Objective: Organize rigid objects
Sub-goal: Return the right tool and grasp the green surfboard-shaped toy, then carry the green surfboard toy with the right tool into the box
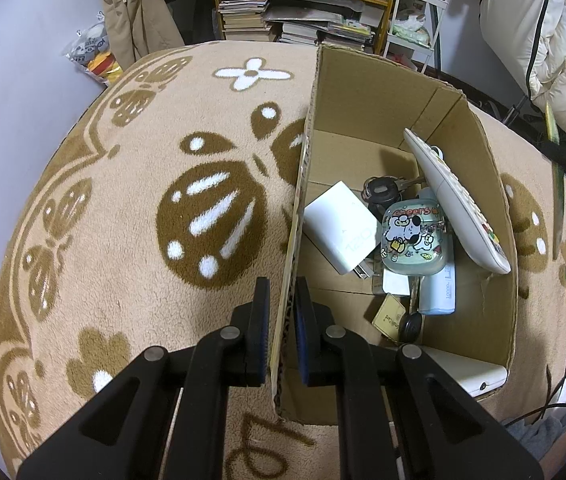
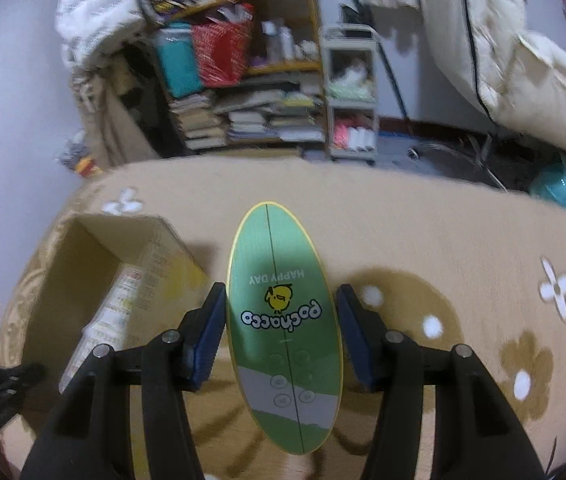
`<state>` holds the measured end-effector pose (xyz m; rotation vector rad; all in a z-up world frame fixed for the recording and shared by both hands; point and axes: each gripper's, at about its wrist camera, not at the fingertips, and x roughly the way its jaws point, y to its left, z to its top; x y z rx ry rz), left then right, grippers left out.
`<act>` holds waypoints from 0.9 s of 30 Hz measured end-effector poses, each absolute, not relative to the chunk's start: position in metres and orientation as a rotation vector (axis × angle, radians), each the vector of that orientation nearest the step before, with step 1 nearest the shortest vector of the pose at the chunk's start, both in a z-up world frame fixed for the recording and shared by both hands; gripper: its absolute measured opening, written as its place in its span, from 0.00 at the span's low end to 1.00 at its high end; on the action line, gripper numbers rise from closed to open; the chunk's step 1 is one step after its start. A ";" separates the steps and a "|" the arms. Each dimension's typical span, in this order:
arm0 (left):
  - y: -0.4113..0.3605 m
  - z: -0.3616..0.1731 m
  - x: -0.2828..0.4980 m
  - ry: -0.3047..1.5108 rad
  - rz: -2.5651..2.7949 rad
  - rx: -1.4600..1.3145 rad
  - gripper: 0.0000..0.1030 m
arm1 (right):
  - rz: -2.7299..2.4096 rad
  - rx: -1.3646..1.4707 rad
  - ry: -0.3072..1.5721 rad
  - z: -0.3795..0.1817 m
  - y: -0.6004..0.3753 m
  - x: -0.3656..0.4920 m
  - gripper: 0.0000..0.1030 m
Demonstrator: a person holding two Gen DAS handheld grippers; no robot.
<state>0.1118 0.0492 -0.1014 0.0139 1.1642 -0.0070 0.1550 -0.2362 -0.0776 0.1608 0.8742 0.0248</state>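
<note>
Covering the surface: a tan fleece blanket (image 1: 131,208) printed with brown blobs, white flowers and butterfly outlines, spread across the whole work area.
Left gripper (image 1: 281,292): pressed together on the near left wall of the cardboard box (image 1: 479,168), one finger outside and one inside.
Box contents: a white remote (image 1: 449,196) leaning on the right wall, a white charger block (image 1: 339,226), a cartoon-printed case (image 1: 413,240), dark keys (image 1: 381,190), a pale blue power bank (image 1: 439,294) and a small card (image 1: 389,320).
Right gripper (image 2: 281,308): pinching a green oval remote-like object (image 2: 279,280) printed "pochacco" and "HAPPY DAY", held lengthwise between the blue pads (image 2: 211,332), above the blanket and to the right of the box.
Room behind: a wooden shelf (image 2: 243,68) stacked with books, bags and bottles; a white cart (image 2: 353,96) beside it; pale quilted bedding (image 2: 535,60) at right.
Walls: plain pale lilac (image 1: 15,92), with two sockets low at left.
</note>
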 end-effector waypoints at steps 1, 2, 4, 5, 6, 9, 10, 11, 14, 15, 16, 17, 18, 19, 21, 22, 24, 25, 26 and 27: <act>0.049 -0.102 0.112 1.164 -0.007 0.013 0.11 | 0.048 0.152 0.857 -0.068 -0.227 0.156 0.57; 0.049 -0.101 0.112 1.164 -0.007 0.013 0.11 | 0.063 0.149 0.847 -0.064 -0.222 0.156 0.57; 0.049 -0.101 0.112 1.164 -0.007 0.015 0.11 | 0.099 0.144 0.829 -0.052 -0.207 0.157 0.57; 0.049 -0.101 0.112 1.164 -0.007 0.014 0.11 | 0.118 0.143 0.818 -0.047 -0.200 0.158 0.57; 0.049 -0.101 0.112 1.164 -0.006 0.014 0.11 | 0.134 0.140 0.812 -0.044 -0.193 0.159 0.57; 0.049 -0.101 0.112 1.164 -0.007 0.015 0.11 | 0.184 0.134 0.804 -0.036 -0.171 0.162 0.57; 0.050 -0.101 0.112 1.164 -0.007 0.015 0.11 | 0.205 0.140 0.807 -0.035 -0.164 0.165 0.57; 0.049 -0.101 0.112 1.164 -0.007 0.013 0.11 | 0.217 0.148 0.809 -0.035 -0.161 0.166 0.57; 0.050 -0.102 0.112 1.164 -0.008 0.012 0.11 | 0.266 0.180 0.820 -0.034 -0.145 0.169 0.57; 0.049 -0.102 0.112 1.164 -0.009 0.010 0.11 | 0.280 0.188 0.825 -0.035 -0.141 0.169 0.57; 0.049 -0.102 0.111 1.164 -0.009 0.009 0.11 | 0.302 0.196 0.832 -0.036 -0.136 0.171 0.57; 0.050 -0.102 0.111 1.164 -0.010 0.010 0.11 | 0.316 0.203 0.840 -0.038 -0.132 0.170 0.57; 0.050 -0.102 0.111 1.165 -0.010 0.009 0.11 | 0.331 0.209 0.852 -0.040 -0.128 0.169 0.57; 0.050 -0.102 0.111 1.165 -0.010 0.008 0.11 | 0.343 0.211 0.864 -0.043 -0.125 0.168 0.57; 0.049 -0.103 0.110 1.164 -0.011 0.010 0.11 | 0.369 0.214 0.888 -0.050 -0.117 0.166 0.57; 0.050 -0.103 0.110 1.164 -0.011 0.010 0.11 | 0.380 0.213 0.898 -0.054 -0.115 0.165 0.57; 0.049 -0.103 0.110 1.164 -0.012 0.009 0.11 | 0.391 0.209 0.915 -0.060 -0.111 0.163 0.57; 0.050 -0.103 0.110 1.164 -0.012 0.009 0.11 | 0.395 0.207 0.926 -0.063 -0.109 0.162 0.57; 0.050 -0.104 0.109 1.164 -0.012 0.008 0.11 | 0.401 0.208 0.936 -0.066 -0.107 0.162 0.57; 0.049 -0.104 0.109 1.164 -0.013 0.007 0.11 | 0.406 0.210 0.945 -0.069 -0.106 0.161 0.57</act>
